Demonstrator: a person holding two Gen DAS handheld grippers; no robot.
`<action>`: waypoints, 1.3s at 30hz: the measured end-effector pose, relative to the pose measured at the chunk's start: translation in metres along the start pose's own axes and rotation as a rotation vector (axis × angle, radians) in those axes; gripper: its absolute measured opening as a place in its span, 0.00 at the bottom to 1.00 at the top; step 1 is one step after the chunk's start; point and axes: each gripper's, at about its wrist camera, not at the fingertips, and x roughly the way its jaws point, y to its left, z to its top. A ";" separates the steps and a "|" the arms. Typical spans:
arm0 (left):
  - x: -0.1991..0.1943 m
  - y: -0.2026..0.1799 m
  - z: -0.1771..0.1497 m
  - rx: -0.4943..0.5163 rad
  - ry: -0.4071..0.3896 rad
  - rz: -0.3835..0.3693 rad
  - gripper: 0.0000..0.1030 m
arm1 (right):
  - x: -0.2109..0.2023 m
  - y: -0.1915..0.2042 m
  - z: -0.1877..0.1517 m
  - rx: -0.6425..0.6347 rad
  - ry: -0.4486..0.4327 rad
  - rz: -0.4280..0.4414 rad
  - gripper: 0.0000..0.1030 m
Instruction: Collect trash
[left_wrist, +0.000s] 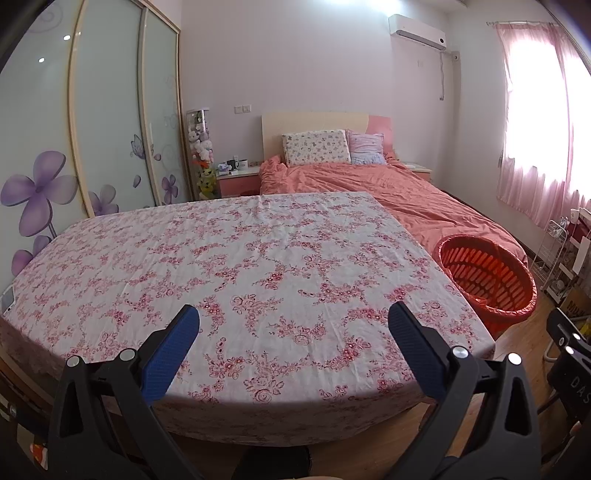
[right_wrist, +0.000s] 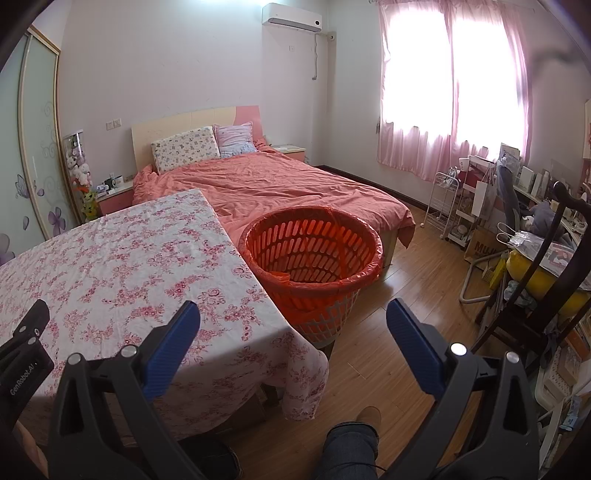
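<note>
I hold both tongs wide open and empty. The left tongs (left_wrist: 293, 325) hang over the flowered table (left_wrist: 221, 258), where I see no trash. The orange basket (right_wrist: 314, 251) stands just ahead of the right tongs (right_wrist: 293, 325), slightly left, so my right hand is nearer.

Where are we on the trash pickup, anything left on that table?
Looks done or nearly so: no trash shows on the floral tablecloth. The basket, lined with an orange bag, holds a scrap of something orange at its bottom; more I cannot tell. In hand: nothing, as the left gripper and right gripper are both open. No loose trash shows on the floor around the basket.
</note>
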 end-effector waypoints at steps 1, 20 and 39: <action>0.000 0.000 0.000 -0.001 0.000 -0.001 0.98 | 0.000 0.000 0.000 0.000 0.001 0.001 0.96; 0.000 -0.001 -0.002 -0.002 0.005 -0.004 0.98 | 0.000 0.001 0.000 0.000 0.001 0.001 0.96; 0.001 -0.001 -0.004 -0.005 0.010 -0.005 0.98 | 0.000 0.001 0.000 0.000 0.002 0.001 0.96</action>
